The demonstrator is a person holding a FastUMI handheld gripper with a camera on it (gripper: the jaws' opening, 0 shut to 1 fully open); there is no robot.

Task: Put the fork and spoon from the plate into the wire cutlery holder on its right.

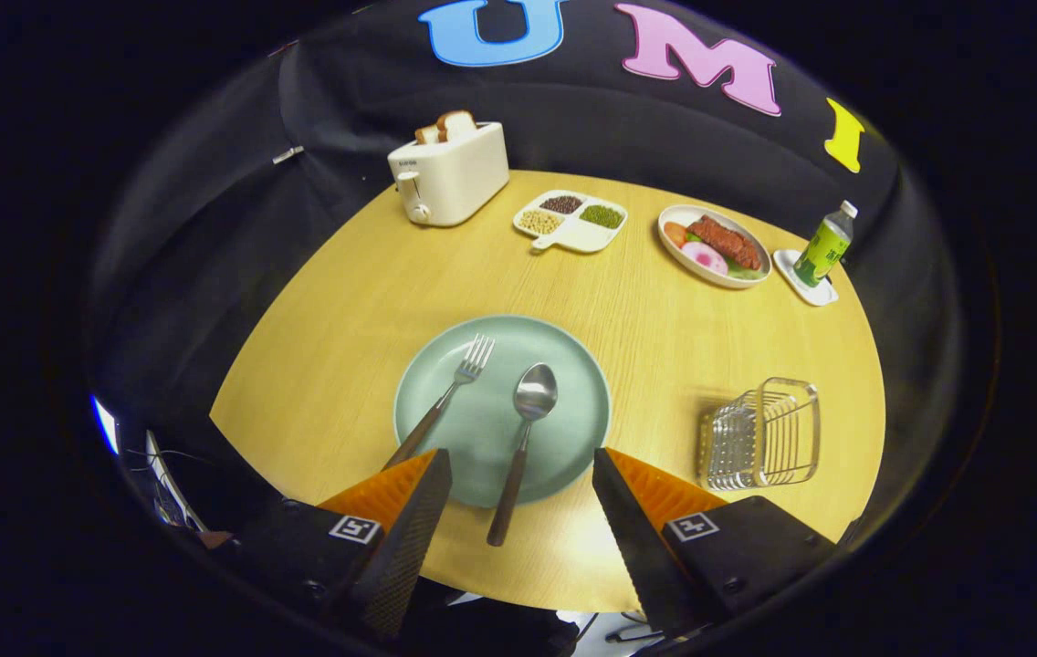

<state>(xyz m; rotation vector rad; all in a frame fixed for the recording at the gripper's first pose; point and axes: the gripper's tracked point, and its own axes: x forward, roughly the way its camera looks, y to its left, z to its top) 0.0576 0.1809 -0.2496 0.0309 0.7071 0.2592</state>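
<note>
Spoon point(523, 438) lies between the spread claw point(518, 474) fingers — fork point(445, 397) just left.

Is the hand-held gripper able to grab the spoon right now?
Probably yes. The hand-held gripper is open, and the spoon on the plate has its handle between the fingers, nothing on top. The fork lies apart, beside it.

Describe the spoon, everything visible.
The spoon has a shiny metal bowl and neck on a dark handle. It lies flat, bowl up, on the pale green plate, right of the fork and not touching it. Its bowl points away from the gripper; the handle end overhangs the plate rim above the wooden table. It lies between the open fingers, neither touching it.
</note>
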